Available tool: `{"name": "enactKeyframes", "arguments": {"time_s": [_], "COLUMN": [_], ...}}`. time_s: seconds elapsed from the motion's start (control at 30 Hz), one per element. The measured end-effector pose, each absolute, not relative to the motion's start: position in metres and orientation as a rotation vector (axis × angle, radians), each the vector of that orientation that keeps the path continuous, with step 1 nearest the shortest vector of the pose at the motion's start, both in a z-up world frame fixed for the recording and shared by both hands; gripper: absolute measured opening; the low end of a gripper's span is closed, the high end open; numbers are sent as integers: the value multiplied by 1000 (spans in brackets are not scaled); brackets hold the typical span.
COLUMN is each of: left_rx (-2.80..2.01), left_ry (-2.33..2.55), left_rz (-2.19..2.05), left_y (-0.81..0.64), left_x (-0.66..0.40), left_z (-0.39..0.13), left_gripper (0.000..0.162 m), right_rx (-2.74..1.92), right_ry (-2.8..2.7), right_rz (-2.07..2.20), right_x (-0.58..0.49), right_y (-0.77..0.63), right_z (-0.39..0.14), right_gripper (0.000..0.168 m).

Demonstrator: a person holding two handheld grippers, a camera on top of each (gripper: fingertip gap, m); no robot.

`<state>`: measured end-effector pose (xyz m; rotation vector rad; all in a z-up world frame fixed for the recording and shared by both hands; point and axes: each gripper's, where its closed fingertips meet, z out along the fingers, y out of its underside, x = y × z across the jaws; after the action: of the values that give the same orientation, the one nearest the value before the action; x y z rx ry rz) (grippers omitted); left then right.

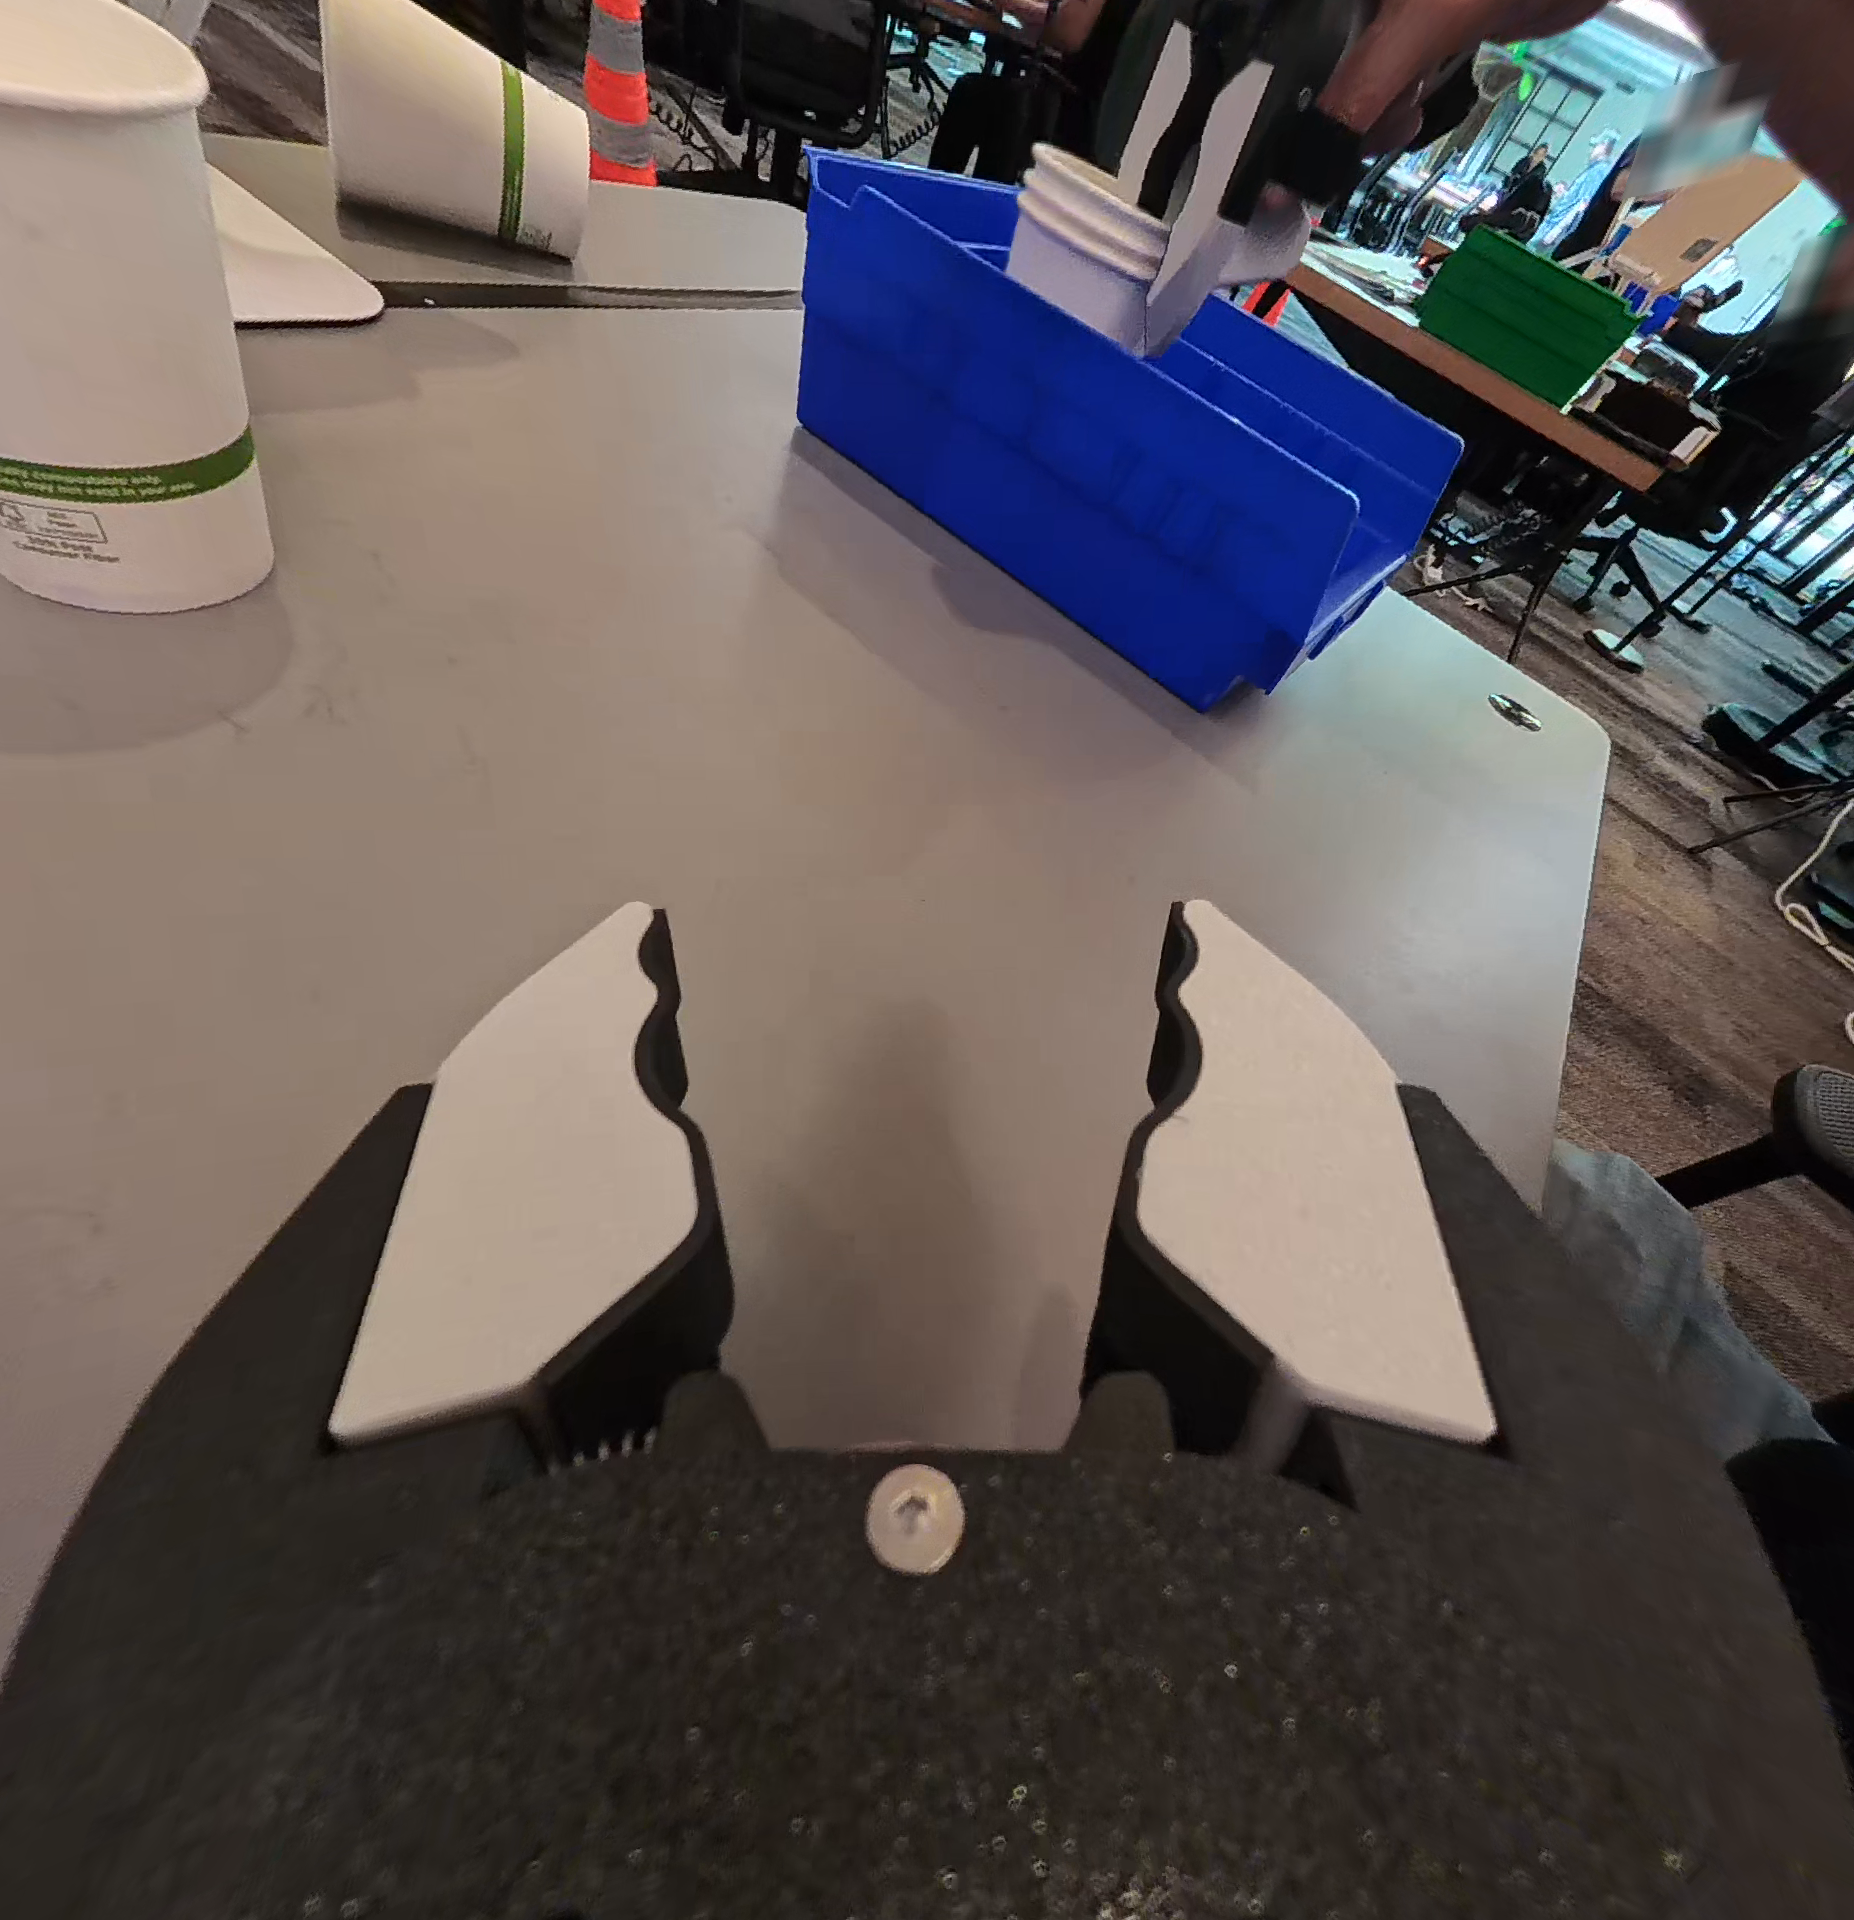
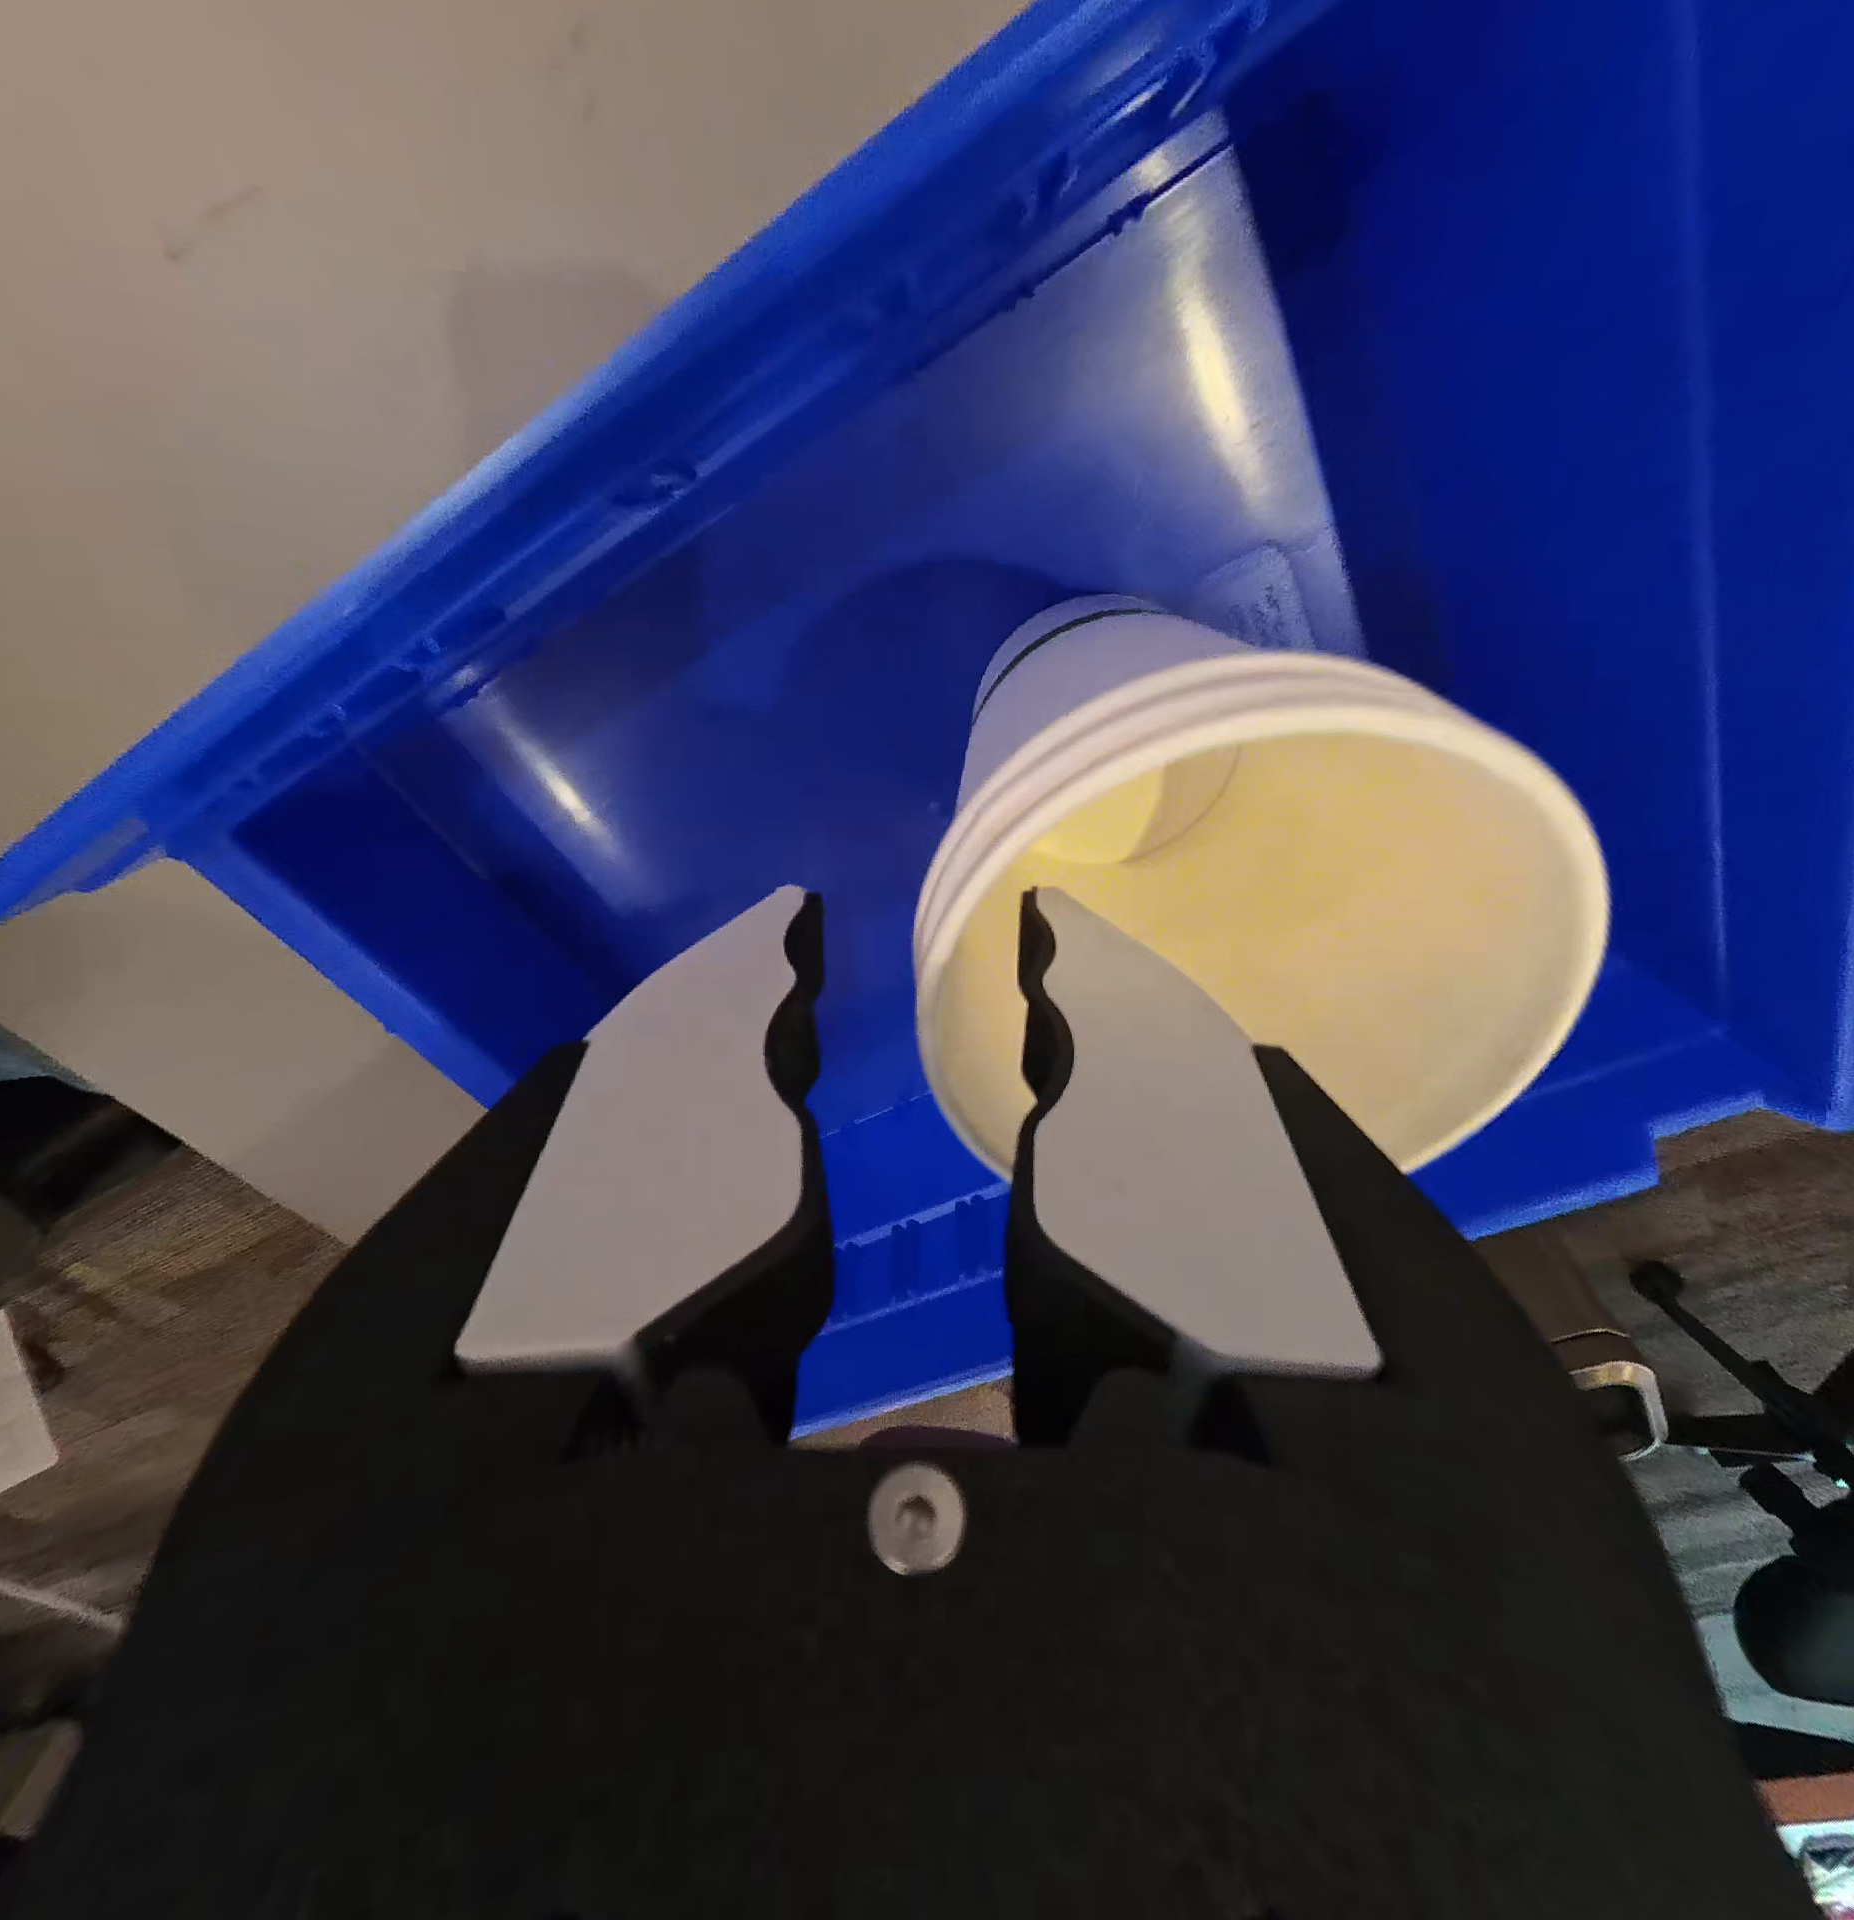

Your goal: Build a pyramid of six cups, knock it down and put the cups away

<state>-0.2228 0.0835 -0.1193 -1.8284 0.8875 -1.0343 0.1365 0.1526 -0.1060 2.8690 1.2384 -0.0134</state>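
Observation:
A stack of three nested white paper cups (image 2: 1266,935) leans inside a blue plastic bin (image 2: 694,582). My right gripper (image 2: 915,904) is open a little and straddles the stack's near rim, one finger inside the top cup and one outside, with neither pressing the wall. In the left wrist view the bin (image 1: 1058,468) sits on the grey table (image 1: 590,779), with the stack (image 1: 1068,249) and the right gripper (image 1: 1177,260) above it. My left gripper (image 1: 918,914) is open and empty, low over the table. One white cup with a green band (image 1: 102,343) stands at the left. Another (image 1: 455,125) lies tilted behind it.
A flat white stand base (image 1: 289,281) lies at the back left. An orange cone (image 1: 616,94) stands beyond the table. The table's right edge (image 1: 1577,935) drops to the floor with cables and chair legs. A green bin (image 1: 1515,312) sits on a far table.

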Motion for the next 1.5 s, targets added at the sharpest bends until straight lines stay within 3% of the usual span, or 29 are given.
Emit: {"name": "enactKeyframes", "arguments": {"time_s": [0.13,0.27,0.37,0.47,0.53,0.6,0.67,0.8,1.13,1.37,1.5], "left_rx": [-1826,-1828,-1842,-1847,-1839,-1831,-1824,-1819,-1853,-1940,-1959], "left_ry": [888,845,797,739,704,696,693,674,626,538,569], "left_rz": [-1016,-988,-968,-958,-949,-960,-950,-896,-542,-551,-480], "left_y": [85,93,100,107,111,111,112,117,239,317,340], "left_x": [-225,-230,-235,-240,-244,-244,-244,-246,-220,-195,-191], "left_z": [-119,-120,-121,-120,-116,-112,-109,-110,-117,-124,-128], "left_gripper": [87,86,87,87,87,87,87,88,96,108,108], "right_rx": [3214,3812,4011,3932,3972,4043,4124,4061,4077,4078,4064], "right_ry": [1304,1355,1307,1094,1060,1162,1150,1123,1060,1107,1067], "right_rz": [-36,-37,-888,-1569,-1535,-1225,-962,-1013,-1080,-1056,-1090], "right_x": [114,68,-10,-79,-107,-121,-121,-124,-112,-108,-105], "right_y": [166,156,113,78,66,62,62,59,59,53,52], "right_z": [-59,15,18,-23,-58,-87,-101,-115,-107,-104,-107], "right_gripper": [38,58,69,74,76,83,76,75,64,60,58]}}
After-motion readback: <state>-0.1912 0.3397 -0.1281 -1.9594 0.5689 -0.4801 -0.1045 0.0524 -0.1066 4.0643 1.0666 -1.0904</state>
